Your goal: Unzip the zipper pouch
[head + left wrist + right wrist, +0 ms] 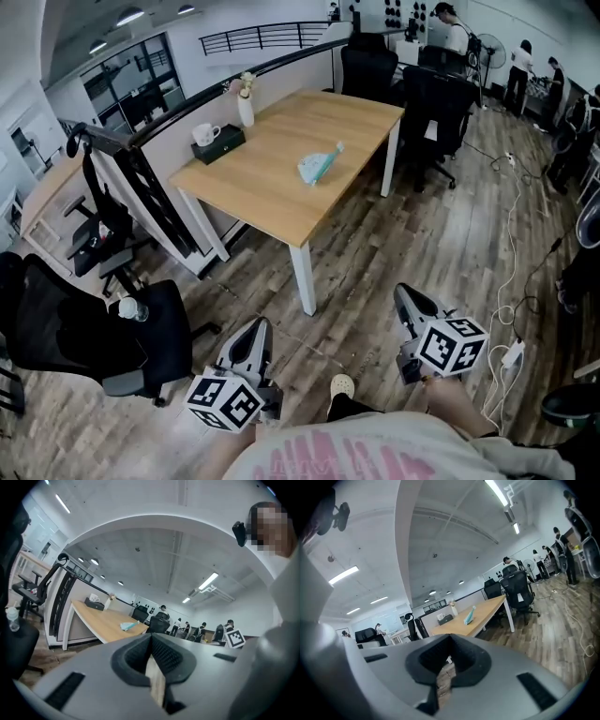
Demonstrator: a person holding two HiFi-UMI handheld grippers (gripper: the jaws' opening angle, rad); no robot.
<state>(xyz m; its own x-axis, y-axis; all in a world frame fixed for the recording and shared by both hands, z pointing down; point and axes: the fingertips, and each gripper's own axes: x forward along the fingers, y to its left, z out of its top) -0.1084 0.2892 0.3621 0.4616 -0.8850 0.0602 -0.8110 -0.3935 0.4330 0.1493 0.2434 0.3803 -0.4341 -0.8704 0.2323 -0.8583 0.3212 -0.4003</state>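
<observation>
- The zipper pouch (pixel 319 166) lies on the wooden worktop (pixel 272 192), toward its right side and well apart from both claws.
- The pouch is pale blue-green and is judged to be soft, light fabric. It is likely to slide or bunch when the zipper is pulled.
- One end of the pouch should therefore be held fast by one claw while the slider tab is taken by the other. The tab is too small to be located from here.
- Whether the pouch is zipped, and what it holds, cannot be made out.
- At the far-left corner of the worktop are a white mug (pixel 205 134), a dark box (pixel 222 146) and a white vase (pixel 246 110) with a few flowers. The contents of the mug and box are not visible.
- The left claw (pixel 260 324) is clenched with nothing between its jaws and is held low above the floor.
- The right claw (pixel 404 292) is likewise clenched and empty, and is held low at the person's right.
</observation>
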